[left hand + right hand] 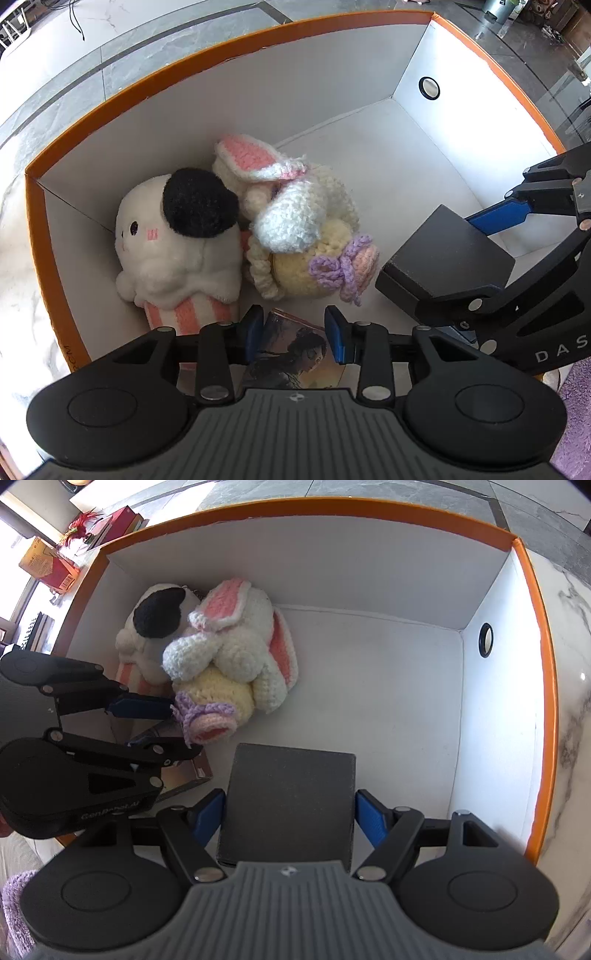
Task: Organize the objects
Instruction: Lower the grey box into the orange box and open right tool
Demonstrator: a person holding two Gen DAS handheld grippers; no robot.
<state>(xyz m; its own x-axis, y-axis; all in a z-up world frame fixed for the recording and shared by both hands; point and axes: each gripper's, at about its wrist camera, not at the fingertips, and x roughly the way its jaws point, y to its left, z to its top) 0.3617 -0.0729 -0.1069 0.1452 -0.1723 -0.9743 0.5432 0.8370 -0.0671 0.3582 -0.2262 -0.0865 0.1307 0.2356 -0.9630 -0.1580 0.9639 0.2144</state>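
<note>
An orange box (184, 64) with white inner walls (369, 561) holds a white plush with a black patch (177, 254) (155, 616) and a crocheted bunny (295, 218) (240, 646), both in its left part. My left gripper (294, 334) points down inside the box. It is shut on a small picture-printed case (291, 350), whose brown edge (199, 771) shows under that gripper in the right wrist view. My right gripper (290, 816) is shut on a flat black box (291, 797) (443, 254), which is tilted just right of the bunny.
The right half of the box floor (388, 686) is bare. A round hole (428, 88) (485, 640) sits in the right wall. Marble flooring (55, 74) surrounds the box. Cardboard boxes (44, 561) stand far left, and a purple fuzzy fabric (18, 904) lies near me.
</note>
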